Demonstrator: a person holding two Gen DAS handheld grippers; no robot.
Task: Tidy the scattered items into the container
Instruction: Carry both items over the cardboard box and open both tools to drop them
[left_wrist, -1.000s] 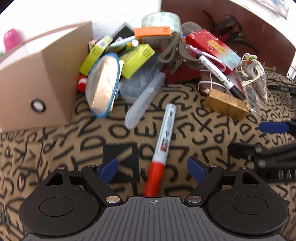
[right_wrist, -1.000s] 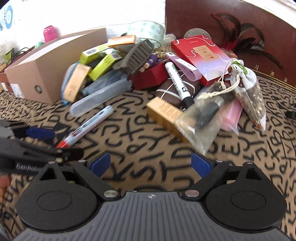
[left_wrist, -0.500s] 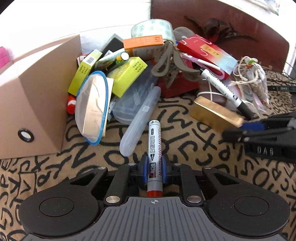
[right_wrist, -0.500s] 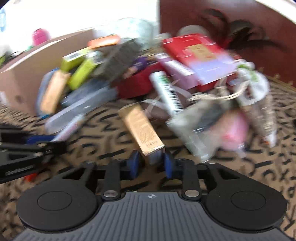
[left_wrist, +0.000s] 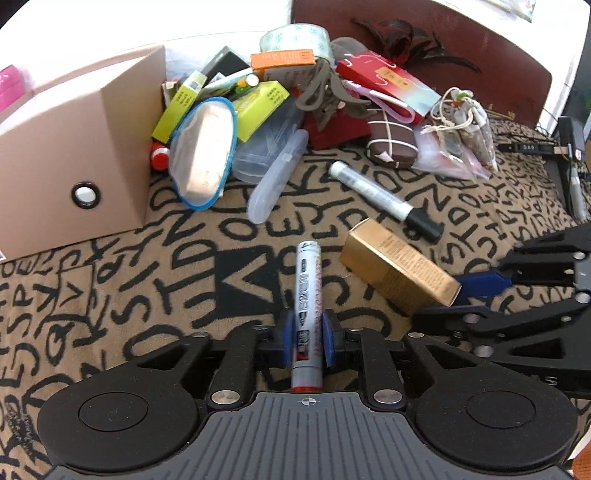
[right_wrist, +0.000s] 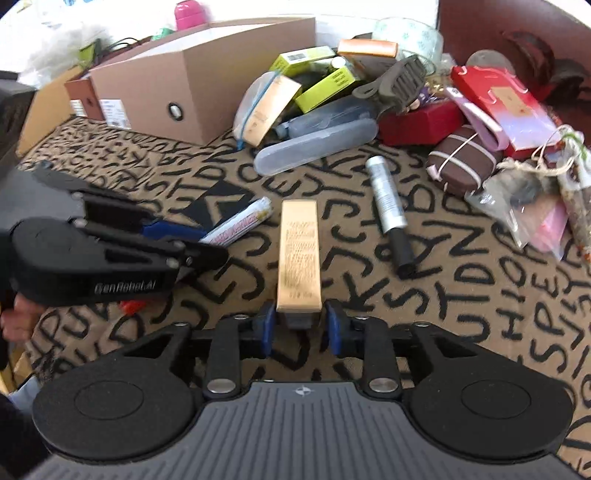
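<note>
L gripper (left_wrist: 307, 338) angled down, jaws easing apart w/ marker (left_wrist: 307, 295) between the blue pads. R gripper (right_wrist: 298, 326) angled down too, jaws opening, gold box (right_wrist: 298, 254) between them. A hand (right_wrist: 16, 319) grips L handle.

Brightness: both views are well lit, with even daylight over the patterned cloth (left_wrist: 155, 295).
Light source: it comes from the far side, where the white background (left_wrist: 110, 22) is blown out to plain white.
Glare: a bright sheen lies on the clear pouch (left_wrist: 201, 147), the silver marker (right_wrist: 384, 195) and the gold box (right_wrist: 298, 254).
Shadows: soft and short, darkest under the gold box and under the left tool (right_wrist: 177, 240).
Blur: the left tool is slightly smeared in the right wrist view; the near marker (left_wrist: 307, 295) has soft print.
Distortion: strong fisheye bending, dark rounded corners, and the cardboard box (left_wrist: 74, 162) bows.
</note>
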